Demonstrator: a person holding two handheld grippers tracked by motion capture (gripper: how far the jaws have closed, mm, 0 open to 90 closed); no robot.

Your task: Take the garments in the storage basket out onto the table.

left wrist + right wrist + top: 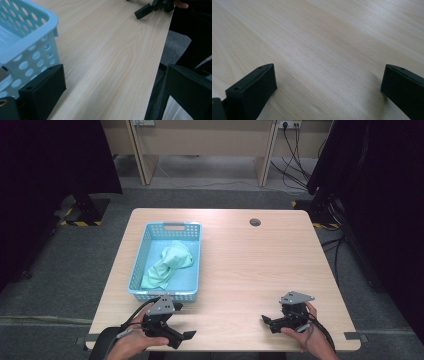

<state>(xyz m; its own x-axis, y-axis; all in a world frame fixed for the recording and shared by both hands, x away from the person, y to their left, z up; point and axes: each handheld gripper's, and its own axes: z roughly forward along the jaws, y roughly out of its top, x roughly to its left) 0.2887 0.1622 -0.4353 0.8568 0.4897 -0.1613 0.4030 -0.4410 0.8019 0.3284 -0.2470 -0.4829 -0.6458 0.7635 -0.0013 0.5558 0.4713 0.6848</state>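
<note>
Two grippers are resting near the front edge of the wooden table (240, 265), one in each of the person's hands. The left gripper (186, 334) is sitting just in front of the light blue basket (150, 236), its jaws standing wide apart with nothing between them and pointing off toward the right along the table's front edge. In the left gripper view, one jaw is lying close beside the basket's perforated near wall (37, 56), though whether it is touching the plastic I cannot tell; the other jaw is hanging out past the table's edge.

Inside the basket, a pale green cloth (169, 265) is lying crumpled, bunched higher toward the far end and trailing down to the near left corner. It is sitting behind the left gripper and to the side of its jaws, not between them, with the basket's near wall standing between cloth and gripper.

The right gripper (265, 320) is lying well apart from the basket, over at the table's front right, held in the right hand (305, 335). Its jaws are also spread wide, framing only bare wood grain in the right gripper view, and pointing leftward toward the other gripper. The cloth is lying far off to its left.
</note>
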